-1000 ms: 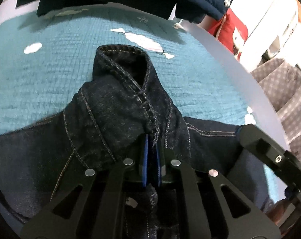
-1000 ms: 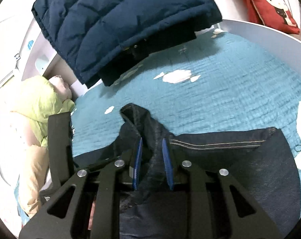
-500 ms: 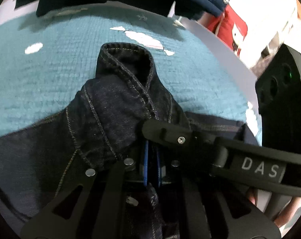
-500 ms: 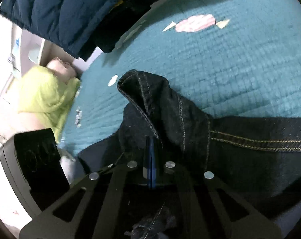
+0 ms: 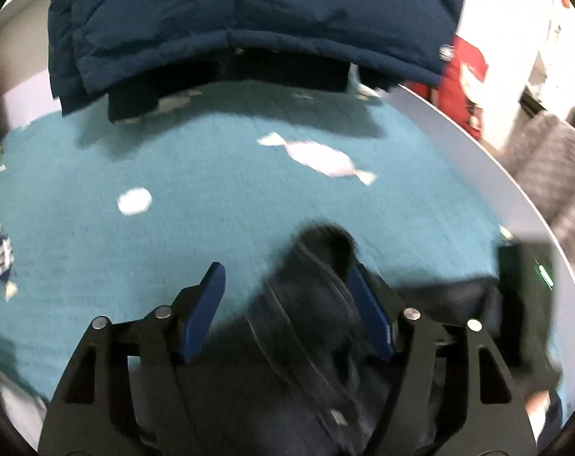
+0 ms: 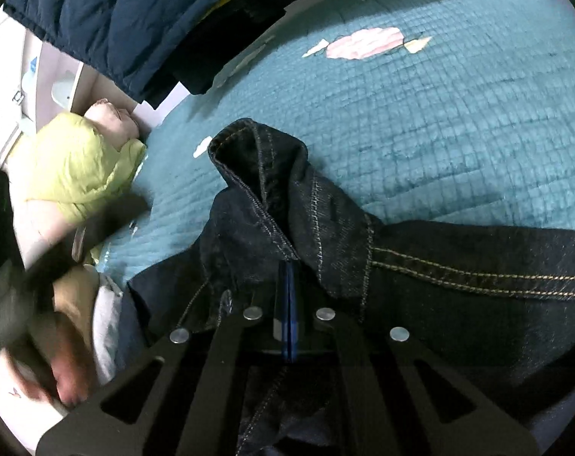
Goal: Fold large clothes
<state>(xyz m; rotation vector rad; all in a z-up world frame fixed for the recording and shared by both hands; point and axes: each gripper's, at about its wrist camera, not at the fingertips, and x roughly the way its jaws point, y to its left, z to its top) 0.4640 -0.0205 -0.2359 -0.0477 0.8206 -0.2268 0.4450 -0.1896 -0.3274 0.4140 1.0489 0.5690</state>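
Since a second ago: left claw [image 5: 283,315] gone from clenched on the denim fold to released, blue pads [image 5: 200,319] wide apart, jaws just been opening; dark jeans [image 5: 310,304] hump between the pads, nearer the right-hand pad, contact not clear through motion blur. Left view also pulled back and up, more of teal bedspread [image 5: 211,190] and navy puffer jacket [image 5: 249,19] in frame than before. Right claw [image 6: 287,304] gone from slightly parted around the denim to clenched, blue pads pressed flat together on a pinch of jeans [image 6: 325,266] just below the raised fold. Jeans dark indigo with tan topstitching, lying on the bedspread [image 6: 439,133] at the near edge of the bed; one hemmed edge standing up in a peaked, tunnel-like fold right ahead of the right claw, doubled seam running off to the right, rest spread flat and low toward the camera. Candy-shaped print [image 5: 317,157] on the bedspread beyond the fold. Yellow-green garment [image 6: 74,167] at the left bed edge in right view, blurred hand [image 6: 65,376] low left beside it. Red cushion [image 5: 462,79] at the far right past the bed rim in left view.
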